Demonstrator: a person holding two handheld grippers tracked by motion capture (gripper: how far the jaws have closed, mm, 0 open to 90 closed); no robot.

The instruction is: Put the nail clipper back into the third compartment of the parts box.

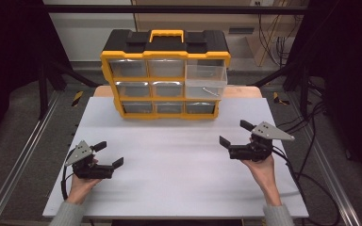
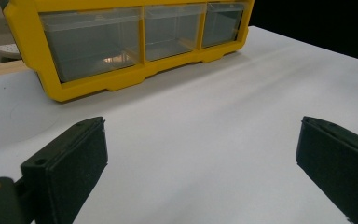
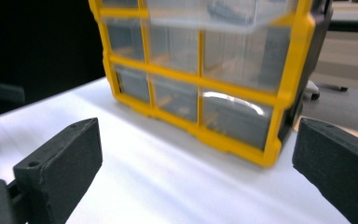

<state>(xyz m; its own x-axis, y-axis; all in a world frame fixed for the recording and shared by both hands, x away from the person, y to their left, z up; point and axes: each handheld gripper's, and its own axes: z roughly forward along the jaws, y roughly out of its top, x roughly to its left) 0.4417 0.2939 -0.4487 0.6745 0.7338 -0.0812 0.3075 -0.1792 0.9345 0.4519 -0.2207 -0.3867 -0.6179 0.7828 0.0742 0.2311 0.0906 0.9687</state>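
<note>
A yellow and black organizer (image 1: 165, 75) with three rows of clear drawers stands at the back of the white table (image 1: 174, 174). Its top right drawer (image 1: 206, 80) is pulled out and holds a small metal part (image 1: 210, 91). My left gripper (image 1: 109, 154) is held open over the table's front left, nothing between its jaws. My right gripper (image 1: 235, 133) is open over the right side, also holding nothing. The left gripper view looks at the organizer's bottom row (image 2: 140, 32) past the open gripper (image 2: 200, 163). In the right gripper view the organizer (image 3: 205, 74) stands close ahead of the open gripper (image 3: 196, 168).
Metal rails (image 1: 19, 160) run along both sides of the table. Cables (image 1: 311, 155) trail on the floor at the right. A wooden board (image 1: 242, 91) lies under the table top behind the organizer. The other hand's gripper (image 3: 0, 95) shows at the far left of the right gripper view.
</note>
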